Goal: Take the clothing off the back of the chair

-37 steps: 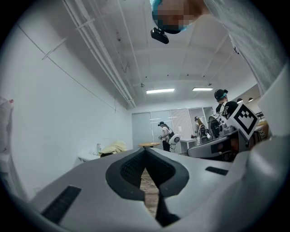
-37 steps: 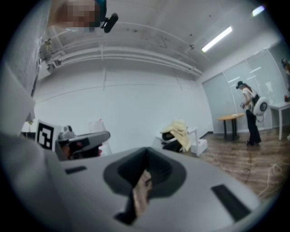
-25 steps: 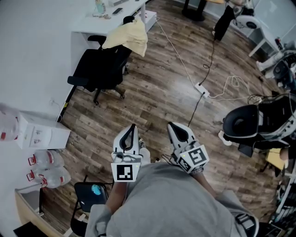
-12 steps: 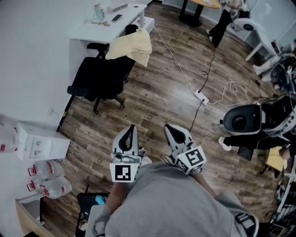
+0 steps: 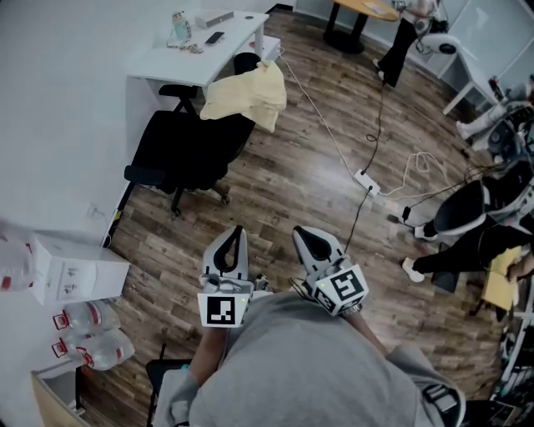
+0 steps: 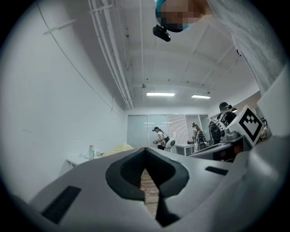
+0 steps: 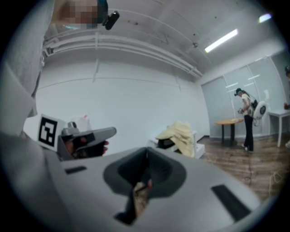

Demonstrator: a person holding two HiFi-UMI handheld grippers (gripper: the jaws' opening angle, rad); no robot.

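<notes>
The pale yellow clothing (image 5: pixel 248 93) hung draped over the back of the black office chair (image 5: pixel 185 150), bunched at the top and trailing down the side away from the wall. The office chair stood on the wood floor (image 5: pixel 275 179) against the near end of the white counter (image 5: pixel 167 60), its wheeled base towards the camera. A small bottle (image 5: pixel 178 25) stood on the counter, and beside it lay what was probably a phone (image 5: pixel 214 37), too small to be sure.

The left hand-held gripper (image 5: pixel 237 237) and the right hand-held gripper (image 5: pixel 305 237) were side by side in front of the person's grey top (image 5: pixel 309 367), held about level and well apart from the office chair. Each was clenched on nothing: in its own view the jaws met at the tips, with only floor showing through the slot below the pads. In the right gripper view the clothing appeared across the room, beyond the closed tips and a little to their right. In the left gripper view only a pale yellow edge of it rose above the left jaw.

A white power strip (image 5: pixel 365 180) lay on the floor with cables running from it. A white box (image 5: pixel 75 268) and clear water bottles (image 5: pixel 93 334) sat by the wall at the lower left.
</notes>
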